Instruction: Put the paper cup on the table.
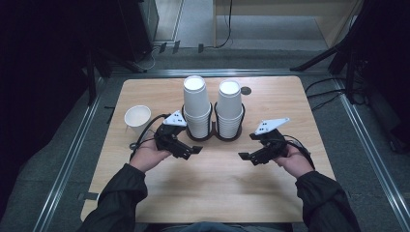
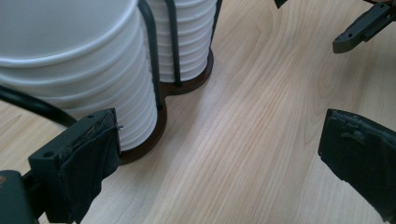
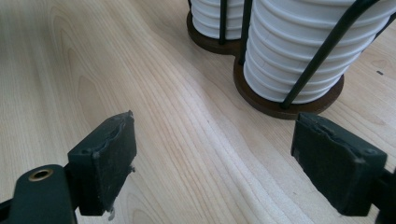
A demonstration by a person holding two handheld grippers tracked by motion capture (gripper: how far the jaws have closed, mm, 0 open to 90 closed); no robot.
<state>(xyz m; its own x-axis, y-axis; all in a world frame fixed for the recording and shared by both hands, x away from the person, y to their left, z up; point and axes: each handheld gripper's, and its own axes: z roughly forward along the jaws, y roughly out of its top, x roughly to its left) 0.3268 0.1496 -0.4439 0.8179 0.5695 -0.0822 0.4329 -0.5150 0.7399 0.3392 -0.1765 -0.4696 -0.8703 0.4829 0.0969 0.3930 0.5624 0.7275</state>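
Note:
Two tall stacks of white paper cups, the left stack (image 1: pixel 196 106) and the right stack (image 1: pixel 229 108), stand in a dark double wire holder (image 1: pixel 213 135) at the table's middle. A single white cup (image 1: pixel 138 118) stands upright to the left. My left gripper (image 1: pixel 191 151) is open just in front of the holder's left side; in its own view the left gripper (image 2: pixel 224 154) holds nothing, and the nearer cup stack (image 2: pixel 84 60) is beside its left pad (image 2: pixel 88 158). My right gripper (image 1: pixel 247 157) is open and empty in front of the holder's right side; its own view has the right gripper (image 3: pixel 219 158) short of the cup stack (image 3: pixel 299 51).
The wooden table (image 1: pixel 212 193) has bare room in front of both grippers. A small dark disc (image 1: pixel 246 90) lies near the far edge. Metal rails (image 1: pixel 72 154) run along the floor beside the table. The other gripper (image 2: pixel 364 25) appears at the top right of the left gripper view.

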